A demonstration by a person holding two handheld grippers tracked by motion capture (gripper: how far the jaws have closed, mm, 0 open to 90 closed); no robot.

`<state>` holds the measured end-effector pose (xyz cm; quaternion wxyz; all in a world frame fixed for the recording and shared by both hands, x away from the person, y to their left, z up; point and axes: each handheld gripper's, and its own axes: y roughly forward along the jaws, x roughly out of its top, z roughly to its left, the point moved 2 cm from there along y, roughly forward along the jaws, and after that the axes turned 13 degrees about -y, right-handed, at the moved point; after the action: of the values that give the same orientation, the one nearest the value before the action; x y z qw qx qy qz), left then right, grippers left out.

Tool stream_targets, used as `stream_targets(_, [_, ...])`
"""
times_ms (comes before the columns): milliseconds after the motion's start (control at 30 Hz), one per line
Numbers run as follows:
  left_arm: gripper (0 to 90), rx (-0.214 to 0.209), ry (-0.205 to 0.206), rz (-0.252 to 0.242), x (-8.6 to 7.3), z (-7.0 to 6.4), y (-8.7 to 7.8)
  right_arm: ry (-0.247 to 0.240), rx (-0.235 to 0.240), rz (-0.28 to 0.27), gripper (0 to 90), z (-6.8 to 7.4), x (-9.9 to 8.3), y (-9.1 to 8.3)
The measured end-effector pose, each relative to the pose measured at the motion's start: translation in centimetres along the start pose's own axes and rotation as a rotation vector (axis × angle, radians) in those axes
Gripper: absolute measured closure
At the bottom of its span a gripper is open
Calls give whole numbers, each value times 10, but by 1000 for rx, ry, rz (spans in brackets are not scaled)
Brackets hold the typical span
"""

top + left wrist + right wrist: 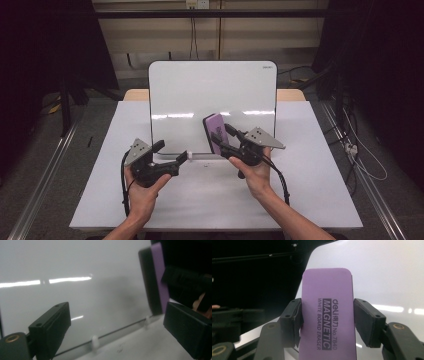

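While its two jaws clamp the long sides of the purple magnetic whiteboard eraser (327, 315), the right gripper (227, 142) holds it upright against the lower right part of the whiteboard (200, 90). The left gripper (172, 152), jaws spread and holding nothing, sits just beside the whiteboard's bottom edge on the white table (310, 195).

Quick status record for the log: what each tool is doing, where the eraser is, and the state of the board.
right tool: shut on the purple rectangular magnetic whiteboard eraser, jaws on its two long edges
eraser position: at the lower right of the white glossy whiteboard; contact with it cannot be told
left tool: open, nothing between its jaws, aimed at the board's lower edge
whiteboard: lying on the white table, no marks visible
hands: right hand and left hand each hold a tool
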<state>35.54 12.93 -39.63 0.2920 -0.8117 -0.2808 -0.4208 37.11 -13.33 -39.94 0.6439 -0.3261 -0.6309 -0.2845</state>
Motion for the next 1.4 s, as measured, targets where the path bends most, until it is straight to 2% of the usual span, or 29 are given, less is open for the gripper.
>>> stream_targets(33, [89,-14,-19,-12,2,-2,3,1,2,-1,421,1,0,0])
stream_targets(100, [116,-26,-32,-42,5,-4,8,3,7,1,420,2,-1,0])
stream_targets(167, [156,-54,-80,-65,10,-6,14,5,13,-1,420,4,-2,1])
stream_targets(233, [165,-78,-151,-110,13,-9,19,11,15,-5,420,6,-2,1])
stream_targets(267, [182,-93,-138,-102,14,-9,20,11,17,-7,420,6,-2,1])
stream_targets(333, [222,-108,-163,-131,16,-13,24,11,17,-9,420,8,-2,2])
stream_targets(400, [264,-119,-164,-150,18,-17,27,7,22,-6,420,9,-3,2])
stream_targets(433, [276,-127,-178,-159,18,-19,29,8,23,-6,420,10,-3,2])
stream_targets(567, [336,-147,-177,-139,17,-24,37,7,34,-4,420,12,-4,3])
stream_targets(700, [362,-160,-211,-126,14,-25,44,2,39,-2,420,15,-5,4])
stream_targets(767, [377,-172,-233,-136,14,-25,46,-10,40,0,420,16,-5,4])
stream_targets(800, [420,-170,-214,-126,13,-24,47,-9,42,0,420,17,-5,4])
stream_targets(967, [467,-185,-268,-103,8,-22,54,-14,47,0,420,19,-5,5])
stream_targets(1033, [500,-197,-292,-111,6,-21,55,-12,50,1,420,21,-6,5])
stream_targets(1100, [594,-206,-279,-106,7,-23,54,-12,43,4,420,21,-7,6])
stream_targets(1133, [625,-206,-285,-106,7,-24,54,-3,48,4,420,21,-8,6])
stream_targets(1400, [641,-208,-268,-81,13,-26,54,-11,40,-12,416,20,-6,5])
